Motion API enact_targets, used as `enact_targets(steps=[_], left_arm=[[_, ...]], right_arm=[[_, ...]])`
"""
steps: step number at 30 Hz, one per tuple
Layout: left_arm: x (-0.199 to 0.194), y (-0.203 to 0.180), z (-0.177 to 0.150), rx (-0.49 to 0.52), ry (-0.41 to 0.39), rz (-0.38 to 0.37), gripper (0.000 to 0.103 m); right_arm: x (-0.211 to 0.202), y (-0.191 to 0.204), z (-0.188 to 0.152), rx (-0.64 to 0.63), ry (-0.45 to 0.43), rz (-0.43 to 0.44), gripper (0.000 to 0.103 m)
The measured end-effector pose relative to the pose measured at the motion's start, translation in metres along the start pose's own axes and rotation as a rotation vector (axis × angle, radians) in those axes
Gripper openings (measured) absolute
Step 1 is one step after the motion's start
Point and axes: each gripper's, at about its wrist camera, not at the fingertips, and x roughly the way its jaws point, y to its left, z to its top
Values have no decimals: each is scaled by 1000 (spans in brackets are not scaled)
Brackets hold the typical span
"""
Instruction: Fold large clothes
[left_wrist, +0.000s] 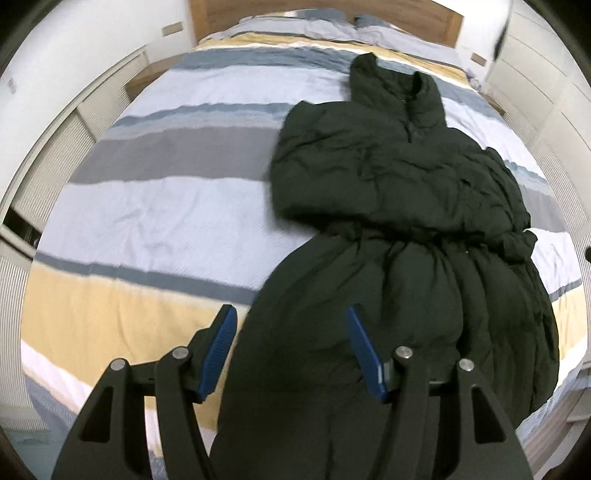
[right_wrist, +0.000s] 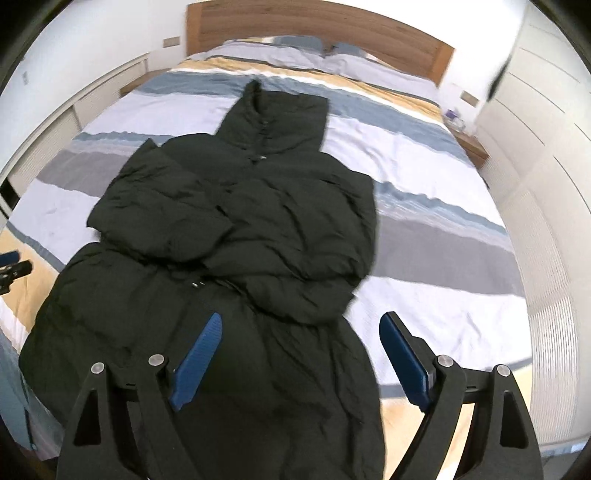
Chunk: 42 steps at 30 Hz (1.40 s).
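Note:
A long dark puffer coat (left_wrist: 406, 184) lies lengthwise on the striped bed (left_wrist: 147, 206), hood (left_wrist: 391, 85) toward the headboard. Both sleeves are folded in over its chest (right_wrist: 277, 221). My left gripper (left_wrist: 293, 350) hangs open above the coat's lower left part, and its blue pads (left_wrist: 221, 350) are apart from the cloth. My right gripper (right_wrist: 303, 362) stands wide open above the lower right part and the hem, holding nothing. At the left edge of the right wrist view, the left gripper's fingertip (right_wrist: 11, 266) shows.
A wooden headboard (right_wrist: 314, 26) and pillows (right_wrist: 369, 62) are at the far end. White wardrobe doors (right_wrist: 546, 147) run along the right, beside a small nightstand (right_wrist: 472, 146). A low white slatted cabinet (left_wrist: 55, 155) lines the left side.

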Motion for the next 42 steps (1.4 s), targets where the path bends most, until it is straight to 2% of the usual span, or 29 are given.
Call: enact_targets(steps=[4, 6, 8, 14, 21, 29, 35, 42], left_arm=[[-12, 21, -4, -37, -4, 28, 61], [-19, 30, -4, -44, -11, 50, 68], [-23, 38, -4, -50, -11, 61, 70], [-23, 49, -10, -61, 20, 61, 71], [-13, 58, -32, -88, 84, 69, 73], [-5, 73, -54, -118, 104, 99, 73], [8, 78, -73, -172, 128, 70, 73], [35, 72, -99, -191, 199, 32, 73]], right_arm=[[-10, -27, -15, 55, 7, -31, 88], [-14, -40, -22, 86, 12, -43, 90], [-20, -54, -30, 116, 10, -61, 94], [-29, -87, -54, 192, 17, -87, 96], [-21, -118, -100, 292, 92, -99, 97], [-11, -132, -143, 347, 152, -94, 97], [5, -130, -164, 368, 205, -66, 98], [26, -122, -178, 348, 274, -50, 98]])
